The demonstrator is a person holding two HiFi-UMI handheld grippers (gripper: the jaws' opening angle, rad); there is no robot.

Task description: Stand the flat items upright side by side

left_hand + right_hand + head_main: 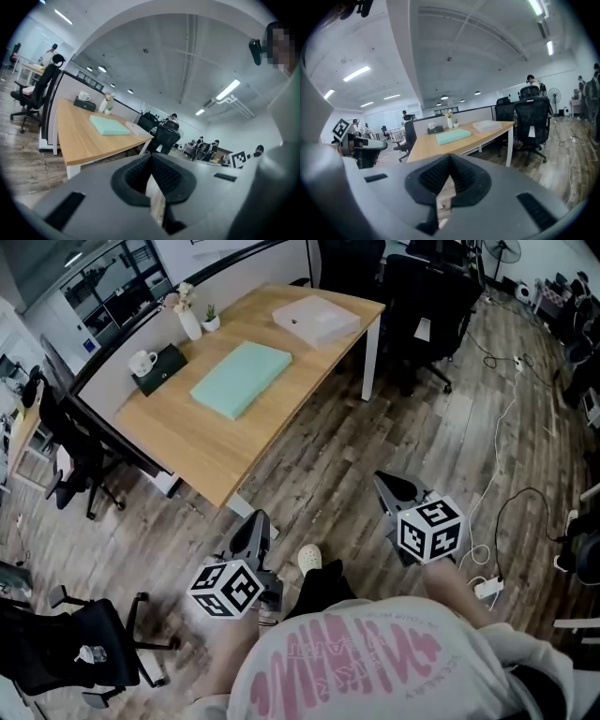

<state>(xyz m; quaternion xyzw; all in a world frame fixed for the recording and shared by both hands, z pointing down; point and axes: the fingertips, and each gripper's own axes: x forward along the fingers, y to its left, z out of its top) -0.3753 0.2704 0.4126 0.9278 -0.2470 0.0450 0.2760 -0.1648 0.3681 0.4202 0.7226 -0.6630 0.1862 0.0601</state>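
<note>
Head view: a flat mint-green pad (242, 378) and a flat white box (316, 319) lie on the wooden table (211, 451). Away from the table, the left gripper (255, 526) and right gripper (392, 488) are squeezed shut, empty.

A wooden table (187, 442) stands on a plank floor (328, 460), bearing at its far edge a white mug (142, 362) on what looks like a dark tissue box (167, 369), a vase (189, 324) and a small plant (211, 319), with black chairs (422, 296) beyond and a white cable (502, 442) trailing at right.
</note>
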